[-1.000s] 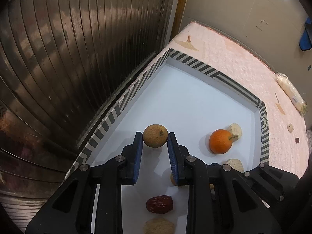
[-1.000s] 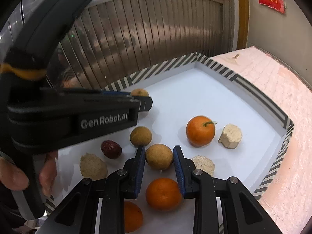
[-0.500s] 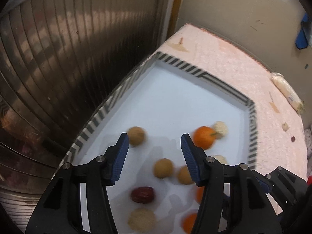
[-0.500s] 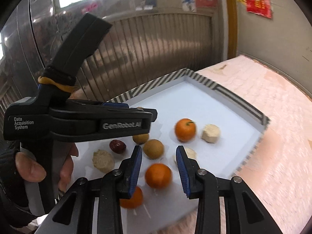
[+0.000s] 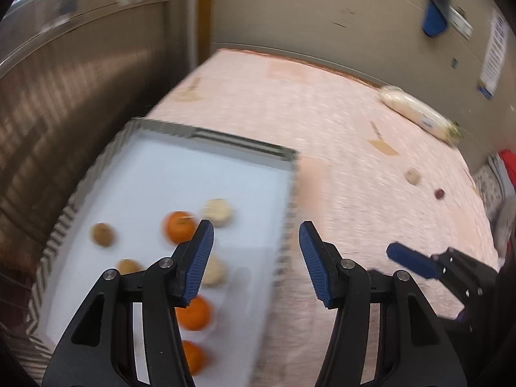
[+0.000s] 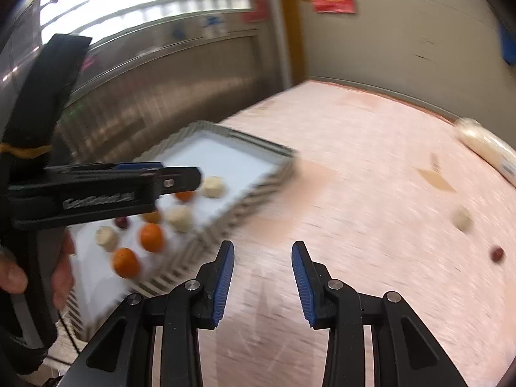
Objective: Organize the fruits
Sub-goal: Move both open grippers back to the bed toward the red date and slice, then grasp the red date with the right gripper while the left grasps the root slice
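Observation:
A white tray (image 5: 225,138) with a striped rim holds several fruits: oranges (image 5: 180,230), brown round fruits (image 5: 102,234) and pale lumps (image 5: 219,213). My left gripper (image 5: 256,251) hangs open and empty above the tray's right rim. My right gripper (image 6: 262,258) is open with nothing between its fingers, over the pink cloth (image 6: 371,193) to the right of the tray (image 6: 258,206). In the right wrist view the left gripper (image 6: 193,177) shows side-on over the fruit, with a hand (image 6: 19,274) on its handle. Both views are motion-blurred.
On the pink cloth lie a pale piece (image 6: 462,219), a red date (image 6: 497,254) and a white bag (image 6: 483,145) near the far wall. A ribbed metal shutter (image 5: 64,96) runs along the tray's left side. A blue finger of the right gripper (image 5: 409,261) shows at the lower right.
Both grippers opened and let go of the brown round fruits, which stay in the tray. Both then pulled back and swung right, towards the pink cloth.

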### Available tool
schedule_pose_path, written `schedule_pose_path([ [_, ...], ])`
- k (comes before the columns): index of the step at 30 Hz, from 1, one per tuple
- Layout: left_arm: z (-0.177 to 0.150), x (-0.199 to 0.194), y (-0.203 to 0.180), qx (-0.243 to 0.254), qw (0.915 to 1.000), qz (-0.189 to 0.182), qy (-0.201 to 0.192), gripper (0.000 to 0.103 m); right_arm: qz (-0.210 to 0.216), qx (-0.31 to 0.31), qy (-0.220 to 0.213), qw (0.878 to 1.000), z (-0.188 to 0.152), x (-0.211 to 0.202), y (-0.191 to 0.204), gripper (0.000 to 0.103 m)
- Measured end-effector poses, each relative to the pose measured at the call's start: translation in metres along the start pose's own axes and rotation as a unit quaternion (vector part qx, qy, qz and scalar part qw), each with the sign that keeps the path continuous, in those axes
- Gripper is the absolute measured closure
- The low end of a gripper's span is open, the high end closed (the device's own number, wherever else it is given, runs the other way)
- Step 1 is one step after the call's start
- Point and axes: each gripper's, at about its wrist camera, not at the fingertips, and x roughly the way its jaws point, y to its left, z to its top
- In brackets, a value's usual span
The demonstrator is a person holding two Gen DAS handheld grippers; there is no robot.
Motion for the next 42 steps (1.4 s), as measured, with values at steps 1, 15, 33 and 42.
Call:
schedule_pose_path([
  [1,0.000,0.002,-0.010,0.008,1.0000,-0.005,0.002,0.047,-0.010,0.006,0.000,1.000,-0.003,-0.004,-0.010,0.067],
  [15,0.004,0.037,-0.131,0.079,0.9942,-0.064,0.036,0.047,-0.094,0.080,0.000,0.992,-0.033,-0.051,-0.136,0.064],
  [33,0.045,0.102,-0.199,0.097,0.9878,-0.094,0.078,0.047,-0.145,0.122,0.030,0.981,-0.011,-0.022,-0.255,0.062],
  [42,0.054,0.127,-0.234,0.144,0.9799,-0.112,0.079,0.047,-0.153,0.109,0.035,0.982,-0.020,-0.030,-0.263,0.075],
])
